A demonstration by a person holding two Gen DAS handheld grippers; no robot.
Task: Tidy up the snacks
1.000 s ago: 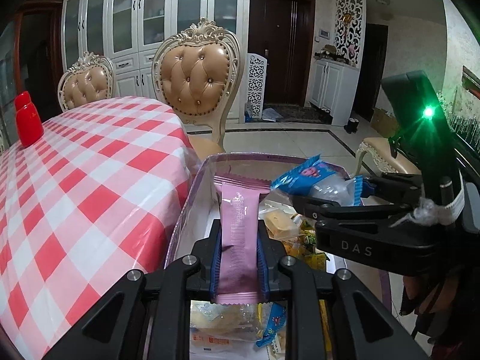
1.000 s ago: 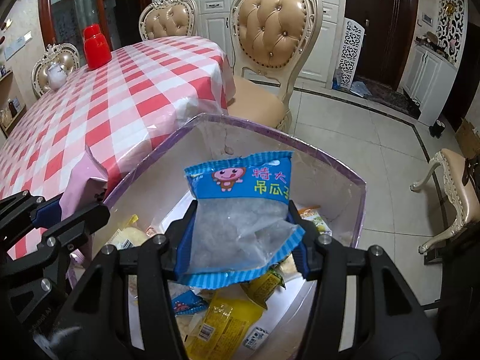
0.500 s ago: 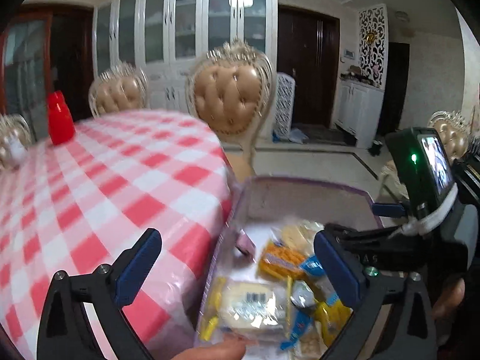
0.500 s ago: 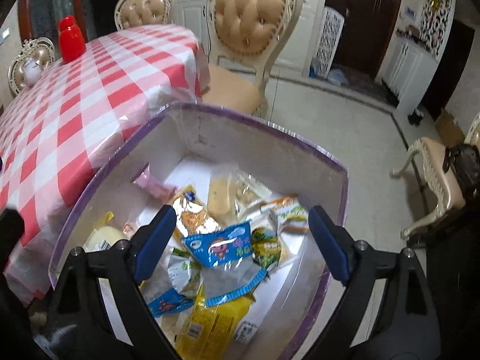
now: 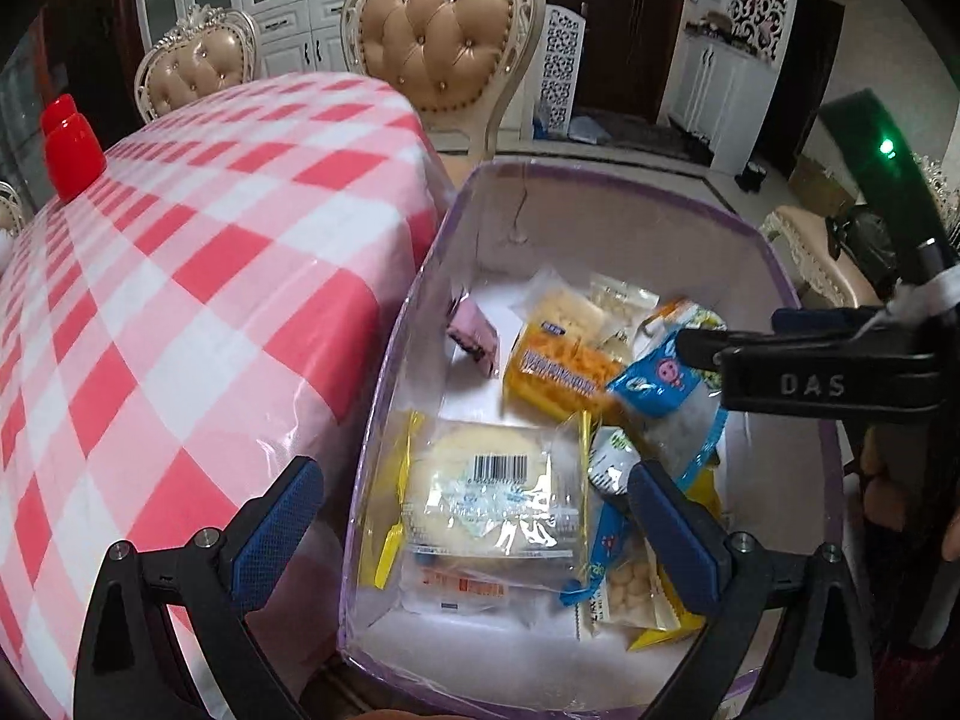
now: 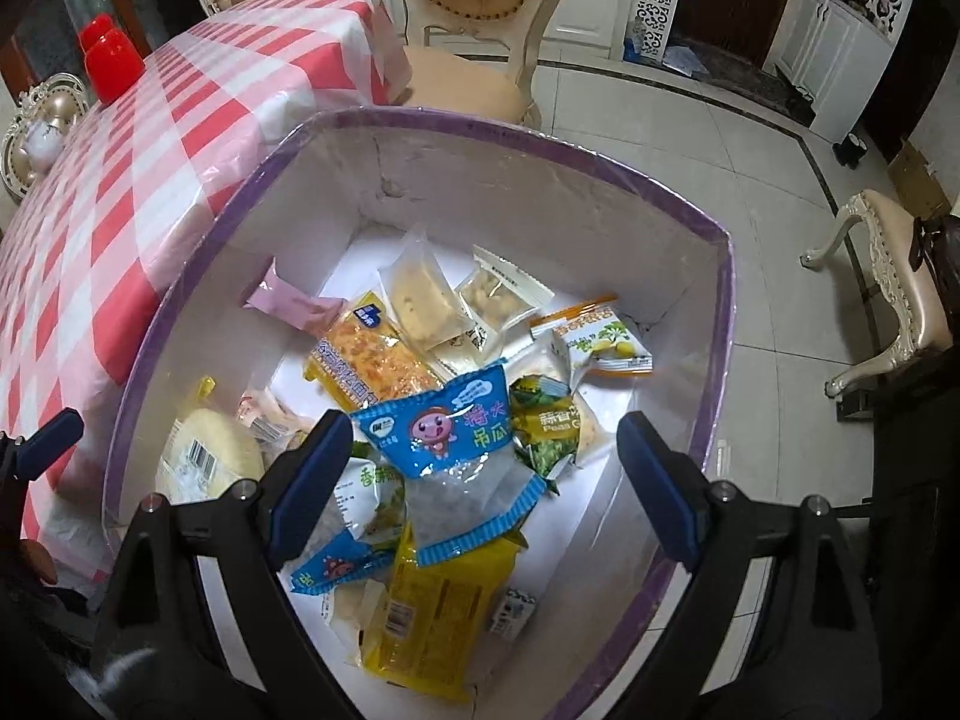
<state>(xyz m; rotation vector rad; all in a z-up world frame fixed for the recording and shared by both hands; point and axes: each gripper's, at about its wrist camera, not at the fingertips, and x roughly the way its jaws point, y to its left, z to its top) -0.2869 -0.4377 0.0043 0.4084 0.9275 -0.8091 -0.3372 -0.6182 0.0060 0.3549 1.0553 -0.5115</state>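
A purple-rimmed white box (image 5: pixel 606 177) (image 6: pixel 480 123) stands beside the table and holds several snack packets. A pink bar (image 5: pixel 474 339) (image 6: pixel 288 300) lies at its left wall. A blue packet (image 6: pixel 456 456) (image 5: pixel 666 390) lies on top of the pile. My left gripper (image 5: pixel 474 516) is open and empty above the box's near left corner, over a round cake packet (image 5: pixel 492 492). My right gripper (image 6: pixel 480 474) is open and empty above the blue packet; it also shows in the left wrist view (image 5: pixel 780 378).
A table with a red-and-white checked cloth (image 5: pixel 180 276) (image 6: pixel 120 180) touches the box's left side and carries a red container (image 5: pixel 69 150) (image 6: pixel 111 63). Padded chairs (image 5: pixel 444 36) (image 6: pixel 480 18) stand behind. A stool (image 6: pixel 888 276) stands on the tiled floor to the right.
Both grippers opened and dropped their packets into the box: the pink bar from the left, the blue packet from the right. Both now tilt further down over the box.
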